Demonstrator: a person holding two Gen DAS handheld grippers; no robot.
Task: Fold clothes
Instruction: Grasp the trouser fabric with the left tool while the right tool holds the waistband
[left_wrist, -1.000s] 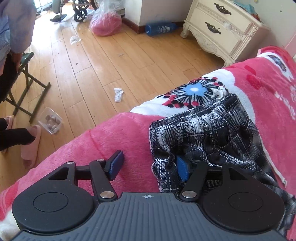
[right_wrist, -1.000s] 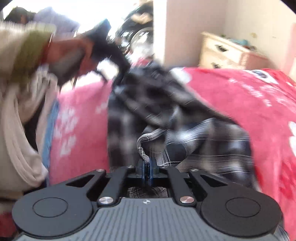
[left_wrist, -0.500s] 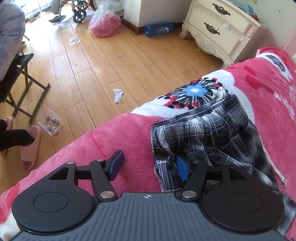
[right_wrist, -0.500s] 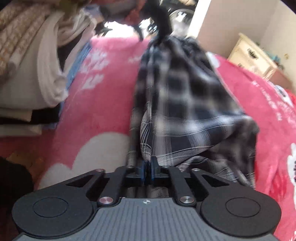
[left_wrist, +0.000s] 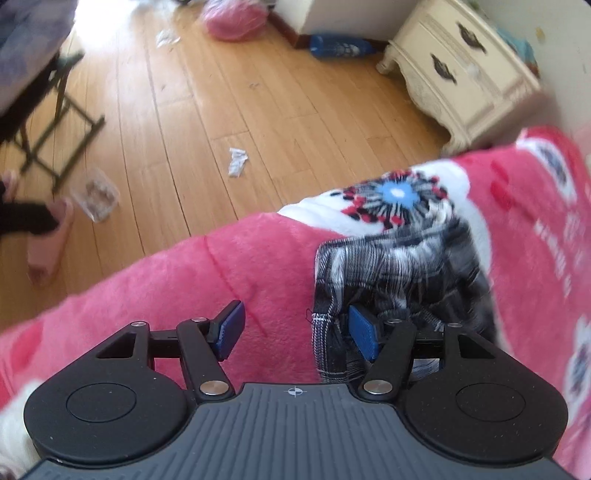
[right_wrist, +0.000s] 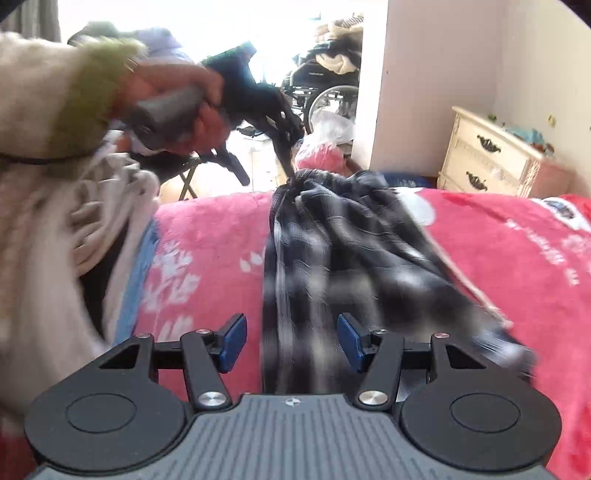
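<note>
plaid garment (right_wrist: 332, 266) lies on the pink blanket (right_wrist: 517, 266), blurred in both views. our right gripper (right_wrist: 291, 338) is spread wide, cloth between its pads, gripping nothing. our left gripper (left_wrist: 295, 328) is wide too; its right pad (left_wrist: 364, 332) is half hidden in the folds.

Bare blanket (left_wrist: 229, 266) left of plaid garment (left_wrist: 399, 266)
</note>
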